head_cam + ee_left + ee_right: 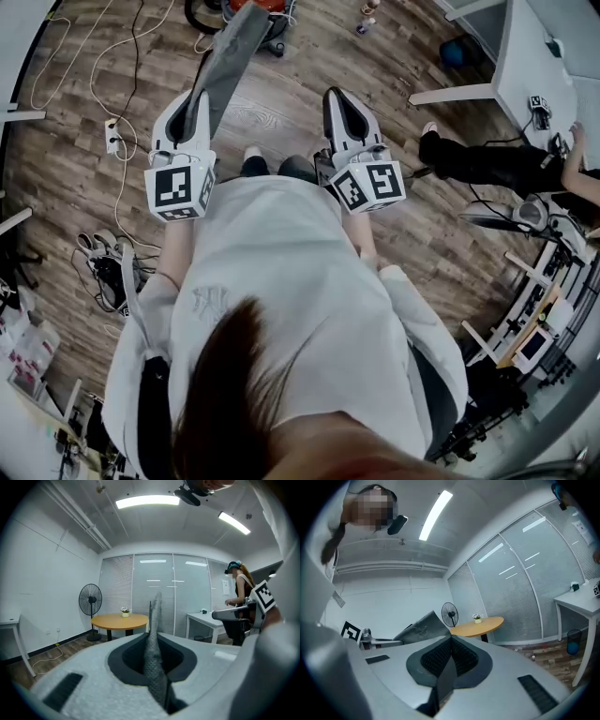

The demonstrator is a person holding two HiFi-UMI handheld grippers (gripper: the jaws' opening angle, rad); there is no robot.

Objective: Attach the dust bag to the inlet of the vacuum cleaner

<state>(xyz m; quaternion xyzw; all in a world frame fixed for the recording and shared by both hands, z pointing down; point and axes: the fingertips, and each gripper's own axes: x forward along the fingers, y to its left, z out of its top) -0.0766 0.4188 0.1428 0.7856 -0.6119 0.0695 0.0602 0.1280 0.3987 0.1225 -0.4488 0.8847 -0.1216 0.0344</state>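
Wood floor (84,187) across the whole head view, strewn with cables (119,183). At the top edge, just past the bag's far end, a red-and-black machine (277,9), probably the vacuum; inlet not made out from here.

Next in size, the dust bag (230,56): long, grey and flat, running from upper centre of the frame down to the left hand-held gripper (192,101). Off the floor, not yet fitted to the machine. Left jaws clamped on the bag's near edge, shown edge-on and upright in the left gripper view. Right hand-held gripper (342,101) right of centre, jaws together on nothing, apart from the bag.

Step in hand, as a judgement: carrying the bag to the machine. To do it well:
- Keep the left clamp firm against slipping on the thin fabric.
- Hold the bag clear of the cables.
- Find the inlet before lowering, and turn the bag's opening toward it.
- Open the right jaws early and take the free end, to stop it flopping.
- Line up square, then press on evenly, without twisting.
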